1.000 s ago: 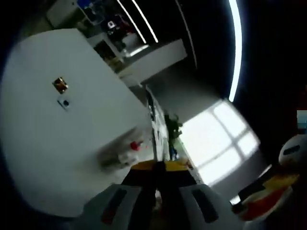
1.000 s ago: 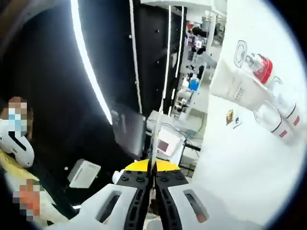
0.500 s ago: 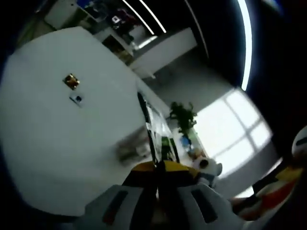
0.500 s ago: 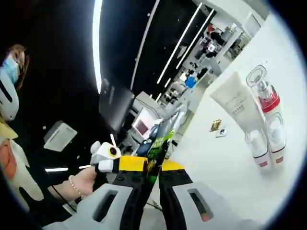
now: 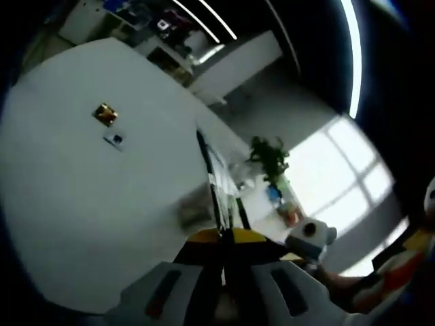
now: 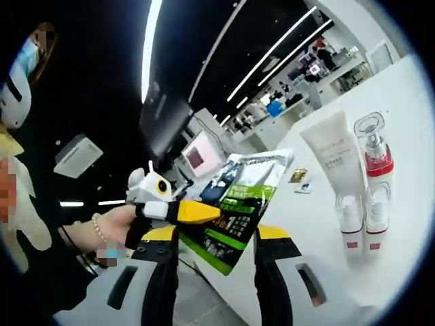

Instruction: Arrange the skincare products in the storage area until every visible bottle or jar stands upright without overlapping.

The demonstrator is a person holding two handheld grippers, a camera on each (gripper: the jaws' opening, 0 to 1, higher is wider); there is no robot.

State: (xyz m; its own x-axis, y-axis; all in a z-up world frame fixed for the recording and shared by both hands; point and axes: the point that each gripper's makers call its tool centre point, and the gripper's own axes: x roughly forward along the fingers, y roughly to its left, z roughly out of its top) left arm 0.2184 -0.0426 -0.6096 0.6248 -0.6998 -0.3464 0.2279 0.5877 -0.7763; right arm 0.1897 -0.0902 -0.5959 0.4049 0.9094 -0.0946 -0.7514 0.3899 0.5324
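A green and black sachet [image 6: 238,207] hangs in the air between the jaws of my right gripper [image 6: 216,234], which stand wide open and apart from it. My left gripper [image 6: 197,212] comes in from the left, shut on the sachet's edge. In the left gripper view the sachet [image 5: 214,183] is seen edge-on as a thin dark strip rising from my left gripper [image 5: 223,234]. On the white table [image 6: 401,122] stand a white tube [image 6: 331,153], a pump bottle with a red collar [image 6: 376,166] and two small clear bottles [image 6: 350,221] with red bands, close together.
A gold sticker [image 5: 104,114] and a small blue label [image 5: 117,140] lie flat on the table [image 5: 68,204]. A hand with a bead bracelet [image 6: 112,227] holds the left gripper. Beyond the table are a monitor [image 6: 197,156], shelves, a plant [image 5: 268,159] and a bright window.
My right gripper has opened and let go of the sachet, which now turns its face to that camera. The left gripper stays shut on it. Both views have swung.
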